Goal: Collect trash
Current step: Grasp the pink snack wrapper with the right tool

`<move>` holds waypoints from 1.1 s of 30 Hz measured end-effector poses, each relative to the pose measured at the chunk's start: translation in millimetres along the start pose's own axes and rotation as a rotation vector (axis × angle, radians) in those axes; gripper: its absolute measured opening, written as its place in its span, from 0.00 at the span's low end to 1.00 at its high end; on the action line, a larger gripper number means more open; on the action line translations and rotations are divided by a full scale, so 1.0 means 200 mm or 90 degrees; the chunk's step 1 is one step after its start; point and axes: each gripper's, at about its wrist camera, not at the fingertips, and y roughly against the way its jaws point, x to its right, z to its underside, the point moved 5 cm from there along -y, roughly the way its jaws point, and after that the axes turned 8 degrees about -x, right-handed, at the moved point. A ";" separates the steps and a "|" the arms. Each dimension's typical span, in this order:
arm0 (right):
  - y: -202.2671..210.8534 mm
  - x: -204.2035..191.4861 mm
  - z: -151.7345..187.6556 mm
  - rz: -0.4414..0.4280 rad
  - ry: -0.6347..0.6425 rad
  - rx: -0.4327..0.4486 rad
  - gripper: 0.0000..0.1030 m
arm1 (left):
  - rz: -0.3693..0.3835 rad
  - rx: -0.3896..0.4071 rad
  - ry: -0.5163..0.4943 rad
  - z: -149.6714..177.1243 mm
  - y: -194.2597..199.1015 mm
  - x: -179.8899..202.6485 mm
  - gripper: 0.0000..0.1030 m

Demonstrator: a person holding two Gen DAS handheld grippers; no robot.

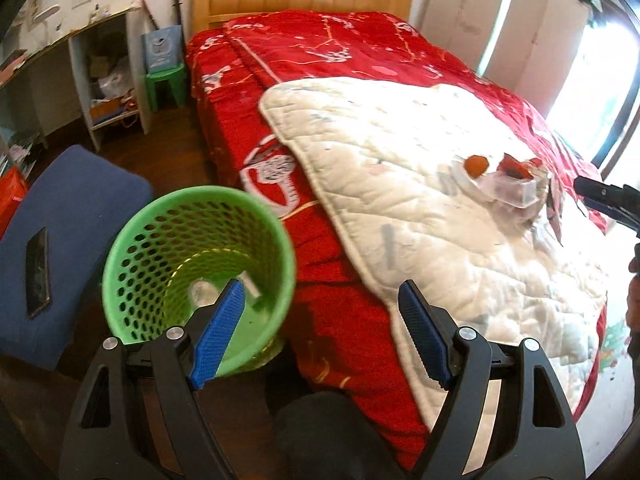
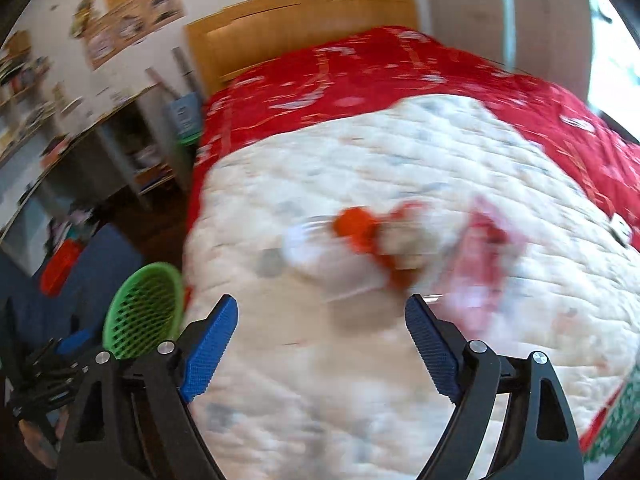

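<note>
Left claw spread wide, nothing between the blue pads, hanging over the bed's red edge. Green basket at 9 o'clock of it, on the floor against the bed, pale scraps at the bottom. Right claw likewise wide and empty above the white quilt. Trash pile at 12 o'clock of it, on the quilt: orange piece, clear packaging, red wrappers, all blurred
</note>
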 end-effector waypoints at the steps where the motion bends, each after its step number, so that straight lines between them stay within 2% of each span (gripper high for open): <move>1: 0.01 0.07 -0.02 0.007 -0.020 0.002 0.81 | 0.003 -0.001 -0.005 -0.01 -0.01 0.03 0.76; 5: 0.02 0.34 -0.05 0.030 -0.095 0.002 0.81 | 0.013 -0.003 -0.021 -0.02 -0.02 0.12 0.76; 11: -0.01 0.61 -0.12 0.011 -0.190 -0.006 0.81 | 0.024 -0.008 -0.051 -0.06 -0.05 0.26 0.76; 21: -0.23 0.76 -0.23 -0.006 -0.276 -0.046 0.82 | 0.039 -0.006 -0.100 -0.15 -0.08 0.47 0.77; 28: -0.33 0.79 -0.26 0.015 -0.281 -0.077 0.82 | 0.047 0.009 -0.144 -0.27 -0.10 0.64 0.77; 33: -0.36 0.80 -0.25 -0.022 -0.292 -0.081 0.80 | 0.048 0.030 -0.188 -0.38 -0.12 0.80 0.77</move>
